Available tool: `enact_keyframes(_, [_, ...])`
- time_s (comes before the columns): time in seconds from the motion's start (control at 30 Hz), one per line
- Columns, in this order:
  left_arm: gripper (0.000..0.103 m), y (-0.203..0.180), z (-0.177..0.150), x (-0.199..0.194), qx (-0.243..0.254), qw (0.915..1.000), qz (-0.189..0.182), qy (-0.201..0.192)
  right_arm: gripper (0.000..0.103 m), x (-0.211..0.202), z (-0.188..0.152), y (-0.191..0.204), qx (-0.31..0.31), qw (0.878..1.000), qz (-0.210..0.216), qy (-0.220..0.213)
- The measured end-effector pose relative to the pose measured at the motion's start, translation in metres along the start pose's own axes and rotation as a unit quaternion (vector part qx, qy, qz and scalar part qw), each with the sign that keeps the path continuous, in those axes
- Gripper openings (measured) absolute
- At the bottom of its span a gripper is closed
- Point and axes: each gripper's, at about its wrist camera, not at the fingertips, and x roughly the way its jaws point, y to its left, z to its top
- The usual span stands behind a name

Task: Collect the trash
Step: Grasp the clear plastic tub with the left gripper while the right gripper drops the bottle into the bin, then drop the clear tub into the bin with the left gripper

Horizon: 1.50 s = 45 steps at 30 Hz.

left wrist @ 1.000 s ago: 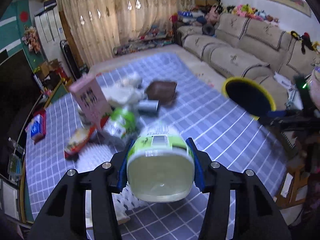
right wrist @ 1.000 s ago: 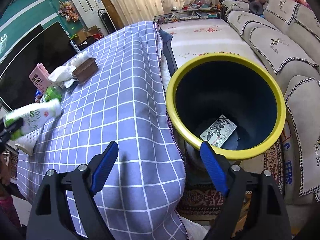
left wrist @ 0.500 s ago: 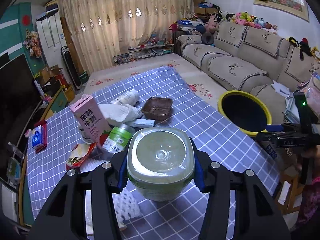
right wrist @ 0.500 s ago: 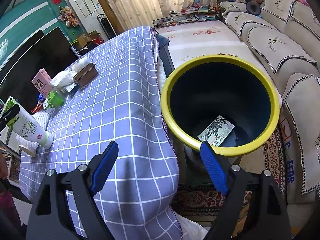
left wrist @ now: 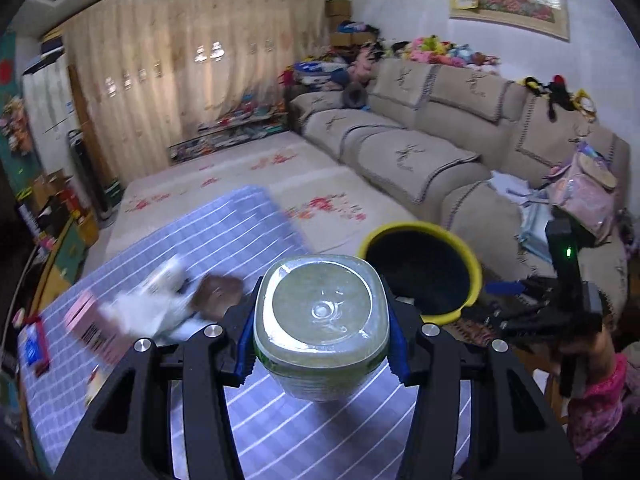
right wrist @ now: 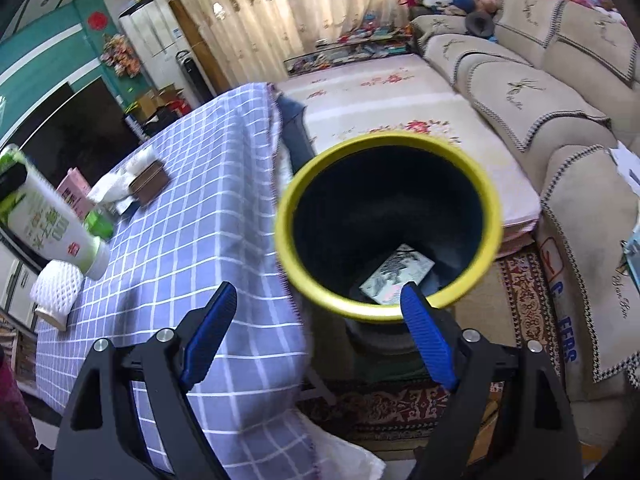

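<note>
Bottle [left wrist: 321, 322] first: a white-and-green plastic one with a squarish body, clamped between the blue pads of my left gripper [left wrist: 322, 344], which press on its two opposite sides. In the left wrist view I see only its rounded-square base facing the camera, so its long axis runs straight away from me along the fingers, neck end pointing forward and hidden behind the body. In the right wrist view the same bottle [right wrist: 52, 224] hangs in the air above the near left part of the checked tablecloth [right wrist: 208, 184], tilted, its base lower and toward the bin side, its neck end up at the frame's left edge. It is clear of the cloth and well apart from the yellow-rimmed bin [right wrist: 390, 220], which stands just beside the table's edge with a printed packet [right wrist: 396, 274] lying at its bottom. My right gripper [right wrist: 320, 320] is spread wide with nothing between its pads, hovering near the bin's rim. On the table lie a pink carton [left wrist: 96, 326], crumpled white paper [left wrist: 148, 312], a brown tray [right wrist: 150, 182] and a white foam net sleeve [right wrist: 56, 290].
</note>
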Motion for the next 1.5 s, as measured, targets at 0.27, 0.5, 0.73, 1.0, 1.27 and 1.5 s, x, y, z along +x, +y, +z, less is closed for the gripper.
enact_keyframes(0.27, [0.051, -0.06, 0.048, 0.086, 0.022, 0.9972, -0.071, 0.01, 0.08, -0.029, 0.004, -0.039, 0.021, 0.999, -0.04, -0.022])
enact_keyframes(0.5, [0.051, -0.108, 0.055, 0.195, 0.046, 0.993, -0.085, 0.068, 0.08, -0.034, 0.002, -0.069, 0.043, 0.997, -0.062, -0.018])
enact_keyframes(0.73, [0.051, -0.127, 0.034, 0.288, 0.045, 0.9845, -0.075, 0.152, 0.08, -0.03, -0.004, -0.083, 0.059, 0.996, -0.069, -0.009])
enact_keyframes(1.0, [0.065, -0.12, 0.016, 0.303, 0.02, 0.9814, -0.07, 0.178, 0.08, -0.025, -0.001, -0.079, 0.055, 0.996, -0.073, -0.002])
enact_keyframes(1.27, [0.074, -0.073, 0.014, 0.191, -0.031, 0.9914, -0.06, 0.113, 0.08, -0.021, 0.001, -0.058, 0.037, 0.998, -0.058, 0.0])
enact_keyframes(1.5, [0.087, 0.016, -0.033, 0.049, -0.083, 0.9951, 0.053, 0.003, 0.08, -0.002, 0.027, 0.004, -0.02, 1.0, -0.013, -0.007])
